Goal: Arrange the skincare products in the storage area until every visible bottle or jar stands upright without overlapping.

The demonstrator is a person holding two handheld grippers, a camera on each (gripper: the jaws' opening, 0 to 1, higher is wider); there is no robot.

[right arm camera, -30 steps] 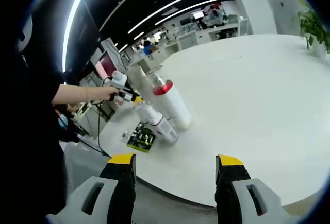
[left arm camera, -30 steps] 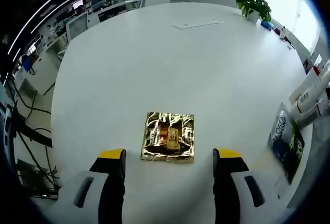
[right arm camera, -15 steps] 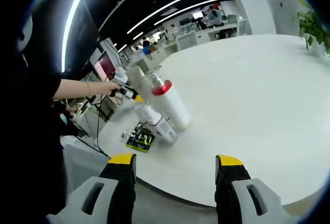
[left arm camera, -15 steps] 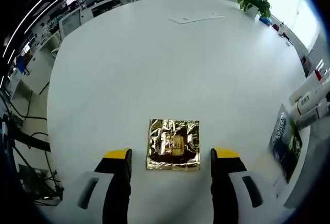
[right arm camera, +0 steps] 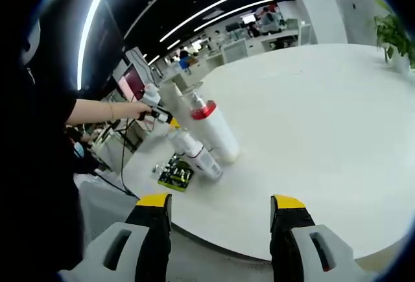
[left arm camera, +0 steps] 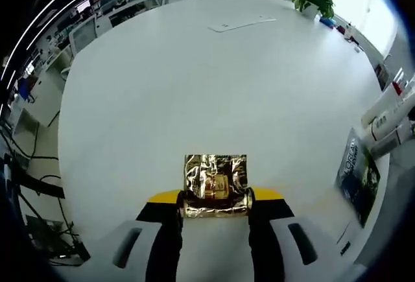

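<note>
Left claw [left arm camera: 215,199] clamped on gold foil sachet [left arm camera: 215,185] flat on white counter [left arm camera: 194,81]; right claw [right arm camera: 220,207] wide, empty. Bottles [right arm camera: 211,133] leaning, dark packet [right arm camera: 176,173] flat near the edge: most work left.

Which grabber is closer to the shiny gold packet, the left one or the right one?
The left gripper. Its jaws are closed against the gold packet's near edge on the white table. The right gripper hangs open off the table's edge, facing the bottles.
</note>
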